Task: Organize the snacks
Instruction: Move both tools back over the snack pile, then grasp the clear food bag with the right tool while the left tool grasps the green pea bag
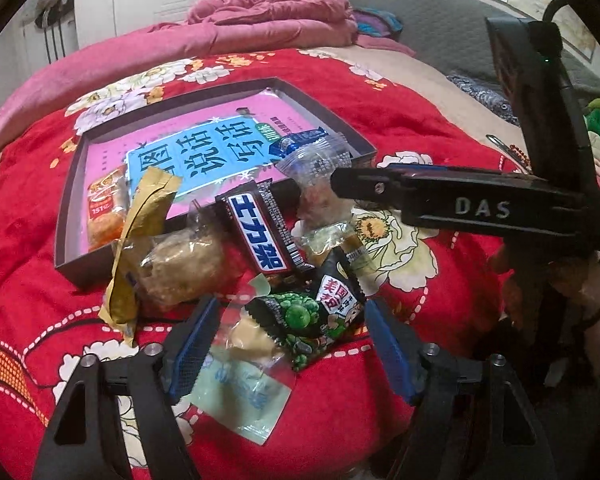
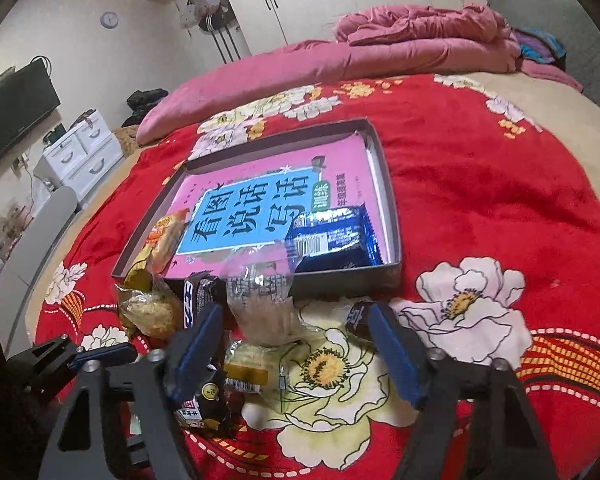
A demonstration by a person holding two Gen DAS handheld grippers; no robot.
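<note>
Red blanket lies bare beside tray; snacks crowd its near edge.

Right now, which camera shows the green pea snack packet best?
The left wrist view: the green pea snack packet lies unhidden between the left tongs, print readable. The right wrist view does not clearly show it; dark packets sit partly behind a finger.

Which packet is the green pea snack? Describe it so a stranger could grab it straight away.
Start at the shallow dark tray on the red flowered blanket, then come to the heap of snacks just in front of it. The green pea packet lies at the near edge of that heap, between the fingers of the left gripper. It is the only black wrapper printed with bright green peas.
</note>
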